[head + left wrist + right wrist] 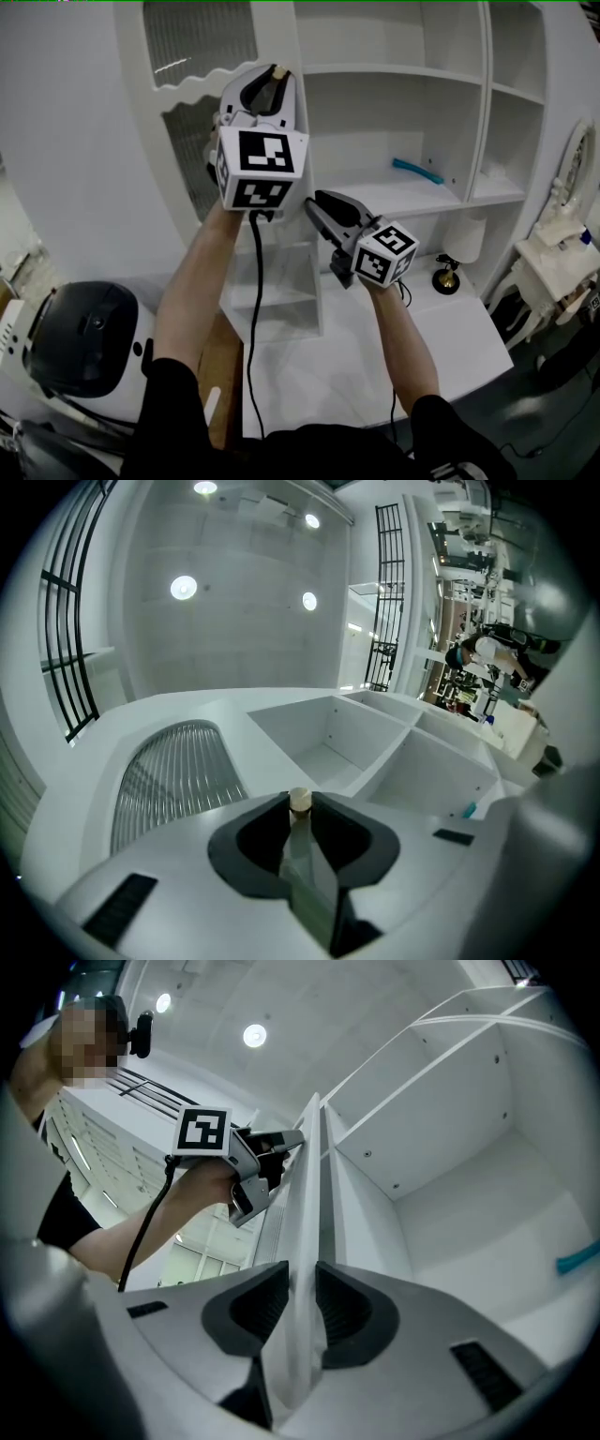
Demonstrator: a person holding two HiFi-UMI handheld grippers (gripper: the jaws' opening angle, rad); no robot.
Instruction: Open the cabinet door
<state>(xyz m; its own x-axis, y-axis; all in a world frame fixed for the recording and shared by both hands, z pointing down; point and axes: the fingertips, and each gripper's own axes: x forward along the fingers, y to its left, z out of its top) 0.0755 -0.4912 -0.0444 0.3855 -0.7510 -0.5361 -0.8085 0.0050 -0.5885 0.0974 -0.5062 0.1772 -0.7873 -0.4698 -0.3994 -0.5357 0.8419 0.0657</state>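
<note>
White lacquer covers nearly everything here, so read the edges carefully. In the head view, the cabinet door, with its ribbed glass panel, stands at the left of the cabinet and looks swung partway off the open shelves. Your left hand-held gripper is high on the door's free edge, at the small knob. Your right hand-held gripper sits lower on the same edge.

In the left gripper view, the jaws are closed on the door's edge, with the cream knob right at their tips and shelf compartments beyond.

In the right gripper view, the door's edge fills the gap between the jaws. Both pads look pressed against it, so I take that as a grip.

I'd judge the step in hand to be the swing itself. Next, carry both grips together along the door's arc about its hinge, not straight toward you, so neither slips off the thin edge.
</note>
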